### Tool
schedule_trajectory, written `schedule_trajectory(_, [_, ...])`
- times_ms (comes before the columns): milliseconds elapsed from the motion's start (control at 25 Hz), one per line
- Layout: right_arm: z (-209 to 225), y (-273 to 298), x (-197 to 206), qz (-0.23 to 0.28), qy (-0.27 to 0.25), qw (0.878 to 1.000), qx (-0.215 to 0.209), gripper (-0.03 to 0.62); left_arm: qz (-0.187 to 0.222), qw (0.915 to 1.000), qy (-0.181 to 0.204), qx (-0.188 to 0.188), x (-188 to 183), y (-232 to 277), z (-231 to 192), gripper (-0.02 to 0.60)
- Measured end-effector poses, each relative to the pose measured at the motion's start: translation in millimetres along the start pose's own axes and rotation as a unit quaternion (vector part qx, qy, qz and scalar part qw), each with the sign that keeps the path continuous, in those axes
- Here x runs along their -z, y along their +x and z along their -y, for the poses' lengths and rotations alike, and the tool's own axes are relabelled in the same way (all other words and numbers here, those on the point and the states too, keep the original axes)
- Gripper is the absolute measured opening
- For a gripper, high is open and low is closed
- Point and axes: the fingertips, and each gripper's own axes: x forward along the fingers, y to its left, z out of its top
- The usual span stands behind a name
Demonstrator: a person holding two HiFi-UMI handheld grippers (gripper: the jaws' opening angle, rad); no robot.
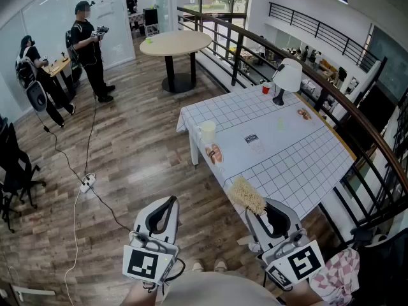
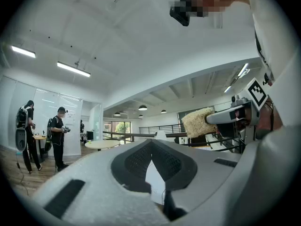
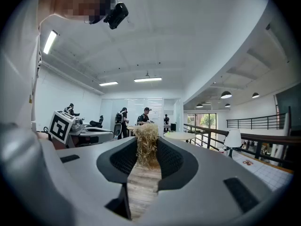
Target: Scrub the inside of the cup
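Observation:
A pale cup (image 1: 208, 131) stands upright near the left edge of the white gridded table (image 1: 299, 164), well ahead of both grippers. My right gripper (image 1: 258, 212) is shut on the wooden handle of a straw-bristle brush (image 1: 245, 195), and the bristle head juts past the jaws near the table's front corner. In the right gripper view the brush (image 3: 147, 142) sits between the closed jaws of my right gripper (image 3: 146, 150). My left gripper (image 1: 171, 201) hangs over the wooden floor, left of the table, shut with nothing in it. Its jaws meet in the left gripper view (image 2: 151, 144), where the brush (image 2: 200, 121) also shows.
On the table's far side are a white lamp (image 1: 287, 78), a red cup (image 1: 266, 88) and small flat items. A dark railing (image 1: 357, 120) runs behind the table. A round table (image 1: 175, 43) and several people (image 1: 89, 50) stand at the back left. A cable and power strip (image 1: 86, 183) lie on the floor.

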Motion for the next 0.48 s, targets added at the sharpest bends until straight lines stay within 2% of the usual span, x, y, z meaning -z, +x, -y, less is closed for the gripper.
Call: schedule_trajectory(480, [17.9,-0.4,-4.3,0.014,0.029,0.999,-0.006,0.112,-0.016,0.9998,-0.006,0.009,6.3,19.9,9.2,0.014])
